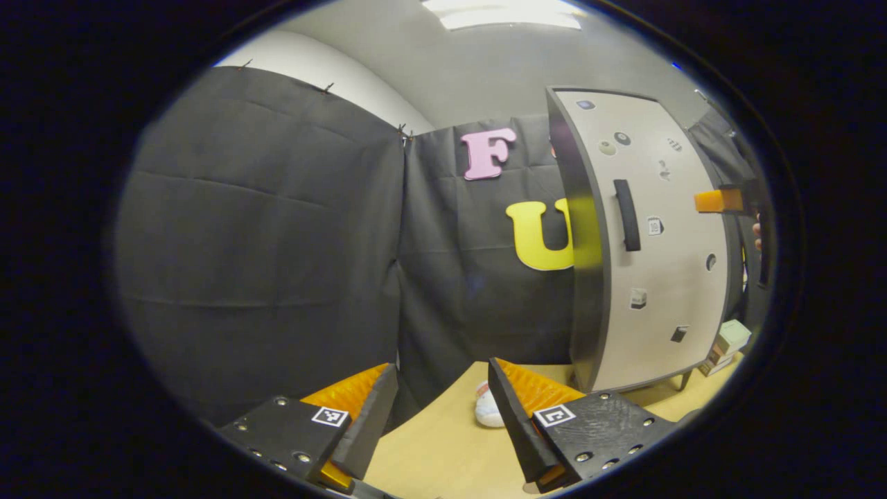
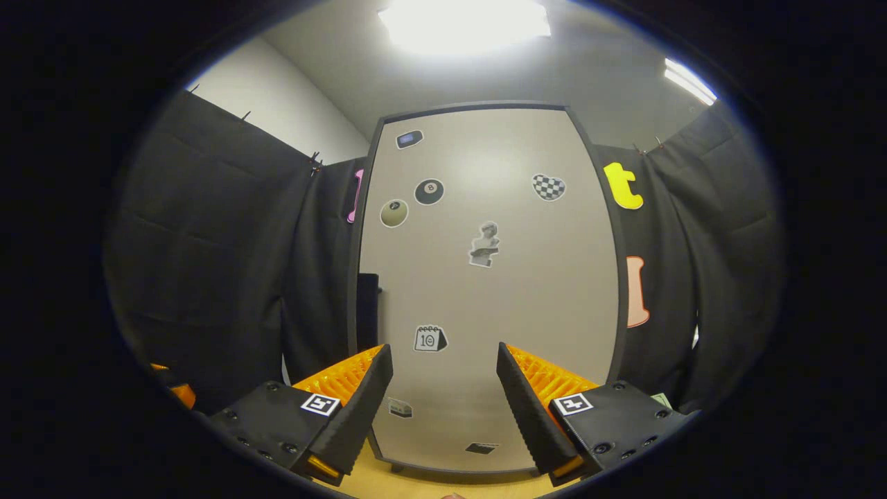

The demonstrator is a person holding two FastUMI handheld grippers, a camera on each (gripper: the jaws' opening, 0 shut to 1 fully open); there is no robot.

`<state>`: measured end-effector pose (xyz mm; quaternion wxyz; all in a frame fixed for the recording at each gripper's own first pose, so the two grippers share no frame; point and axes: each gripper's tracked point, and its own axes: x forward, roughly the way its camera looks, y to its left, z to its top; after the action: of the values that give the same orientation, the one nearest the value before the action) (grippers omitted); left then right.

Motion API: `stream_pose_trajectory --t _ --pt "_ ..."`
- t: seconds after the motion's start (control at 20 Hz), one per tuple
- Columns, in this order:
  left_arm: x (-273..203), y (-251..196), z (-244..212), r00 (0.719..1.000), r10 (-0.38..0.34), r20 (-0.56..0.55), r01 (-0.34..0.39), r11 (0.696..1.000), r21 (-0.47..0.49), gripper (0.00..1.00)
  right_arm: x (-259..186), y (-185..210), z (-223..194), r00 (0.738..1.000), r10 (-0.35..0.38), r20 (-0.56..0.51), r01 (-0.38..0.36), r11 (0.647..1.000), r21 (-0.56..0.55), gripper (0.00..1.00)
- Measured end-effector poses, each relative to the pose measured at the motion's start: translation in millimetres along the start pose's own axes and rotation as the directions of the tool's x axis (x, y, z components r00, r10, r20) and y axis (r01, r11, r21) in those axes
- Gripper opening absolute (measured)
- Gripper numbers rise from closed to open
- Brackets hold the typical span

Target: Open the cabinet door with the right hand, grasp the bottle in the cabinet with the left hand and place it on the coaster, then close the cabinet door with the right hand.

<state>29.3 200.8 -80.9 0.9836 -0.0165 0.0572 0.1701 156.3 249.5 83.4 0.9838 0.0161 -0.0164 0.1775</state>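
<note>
Cabinet (image 2: 485, 291): a tall unit with a pale door (image 1: 658, 242) in a dark frame, standing on the table (image 1: 443, 450) against the booth's black cloth wall. In the right gripper view the door faces the camera squarely and lies flush in its frame, so the interior and whatever it contains are hidden; the bottle's place cannot be told. Small stickers (image 2: 429, 338) are scattered over the door. In the left gripper view the cabinet stands to the right, seen at an angle, with a dark vertical handle (image 1: 627, 215) near the door's left edge.

Table: light wood surface, visible beneath both tools. A small white object (image 1: 488, 409) rests on it near the cabinet's foot; whether it is the coaster cannot be told.

Left tool (image 1: 443, 388): released, fingers spread wide over the table, holding nothing.

Right tool (image 2: 443, 378): released, fingers wide apart, directed at the lower door, apart from it.

Small boxes (image 1: 724, 343): beside the cabinet's far side.
</note>
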Motion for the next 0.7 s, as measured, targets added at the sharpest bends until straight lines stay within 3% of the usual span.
stream_pose_trajectory --t 0.3,0.6,0.7 --pt "24 41 -14 0.999 0.028 -0.015 -0.029 1.0 -0.002 0.8 38 41 7 1.0 0.022 -0.022 -0.022 1.0 -0.011 0.96" --pt "46 75 -28 0.999 0.044 -0.02 -0.043 0.999 0.012 0.8 72 74 5 0.999 0.013 -0.035 -0.014 1.0 -0.022 0.93" --pt "50 88 -33 0.998 0.056 -0.025 -0.056 0.998 0.007 0.8 84 79 1 0.999 0.0 -0.051 -0.002 1.0 -0.031 0.98"
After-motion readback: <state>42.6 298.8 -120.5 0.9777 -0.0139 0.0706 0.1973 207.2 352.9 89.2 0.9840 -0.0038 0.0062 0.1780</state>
